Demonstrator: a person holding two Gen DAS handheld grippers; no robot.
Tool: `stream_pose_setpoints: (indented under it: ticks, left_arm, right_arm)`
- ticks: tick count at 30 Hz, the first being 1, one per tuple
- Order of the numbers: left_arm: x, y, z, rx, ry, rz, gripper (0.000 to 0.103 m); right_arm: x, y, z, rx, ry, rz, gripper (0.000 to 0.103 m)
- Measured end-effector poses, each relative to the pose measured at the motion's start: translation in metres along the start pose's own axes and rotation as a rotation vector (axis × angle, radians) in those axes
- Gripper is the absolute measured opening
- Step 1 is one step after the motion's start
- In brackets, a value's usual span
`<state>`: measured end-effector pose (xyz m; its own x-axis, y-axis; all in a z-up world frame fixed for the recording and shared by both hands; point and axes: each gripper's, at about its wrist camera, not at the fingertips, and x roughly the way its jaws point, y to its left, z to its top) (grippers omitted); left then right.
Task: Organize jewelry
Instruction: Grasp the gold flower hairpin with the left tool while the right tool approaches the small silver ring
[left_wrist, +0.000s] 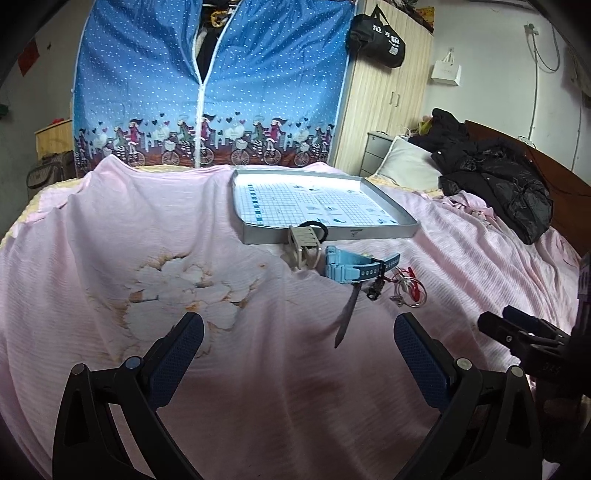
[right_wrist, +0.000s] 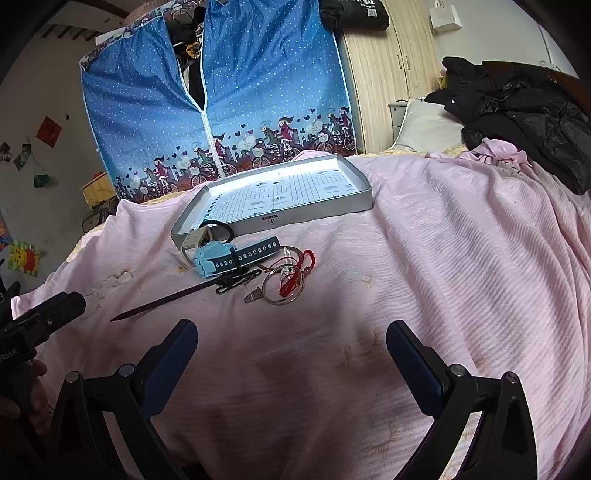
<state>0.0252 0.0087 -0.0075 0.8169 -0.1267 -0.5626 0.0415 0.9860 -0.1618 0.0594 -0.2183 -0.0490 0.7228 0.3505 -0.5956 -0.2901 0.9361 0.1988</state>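
Two claws, left (left_wrist: 298, 343) and right (right_wrist: 291, 349), both wide open, empty. One tray (right_wrist: 314, 212), two watches, one hair tie (right_wrist: 221, 226).

Ahead of the jaws, a pale pink bedspread (right_wrist: 424, 258) with a cream flower print carries a light blue watch (right_wrist: 218, 258), a silver-grey tray (right_wrist: 306, 214) lined with a blue-and-white grid, and a red cord (right_wrist: 308, 260) — beyond, a blue white-dotted wardrobe cover (right_wrist: 266, 85).
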Motion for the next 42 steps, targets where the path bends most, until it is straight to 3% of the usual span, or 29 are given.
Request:
stream_pose_setpoints:
  ticks: [7, 11, 17, 21, 24, 33, 36, 38, 42]
  left_arm:
    - [0.013, -0.015, 0.012, 0.126, 0.072, -0.068, 0.1]
    - [0.031, -0.017, 0.025, 0.152, 0.144, -0.144, 0.09]
    - [0.073, -0.018, 0.036, 0.17, 0.313, -0.238, 0.047]
    - [0.103, -0.024, 0.038, 0.212, 0.448, -0.332, 0.018]
    - [0.114, -0.026, 0.042, 0.245, 0.501, -0.342, 0.015]
    - [0.154, -0.019, 0.067, 0.188, 0.687, -0.385, 0.015]
    - [0.164, -0.016, 0.072, 0.148, 0.717, -0.37, 0.013]
    - [0.167, -0.013, 0.072, 0.129, 0.719, -0.361, 0.005]
    - [0.159, -0.004, 0.062, 0.091, 0.674, -0.354, 0.003]
  right_arm:
    - [0.012, -0.008, 0.007, 0.011, 0.02, 0.026, 0.08]
    - [0.023, -0.012, 0.01, 0.008, 0.053, 0.058, 0.066]
    - [0.039, -0.011, 0.015, -0.038, 0.102, 0.141, 0.045]
    - [0.053, -0.008, 0.013, -0.052, 0.159, 0.2, 0.038]
    - [0.062, -0.005, 0.012, -0.059, 0.195, 0.222, 0.038]
    - [0.078, -0.006, 0.015, -0.005, 0.258, 0.286, 0.036]
    - [0.088, -0.01, 0.019, 0.062, 0.293, 0.333, 0.028]
    - [0.094, -0.011, 0.023, 0.09, 0.31, 0.352, 0.022]
    - [0.1, -0.011, 0.028, 0.111, 0.321, 0.346, 0.022]
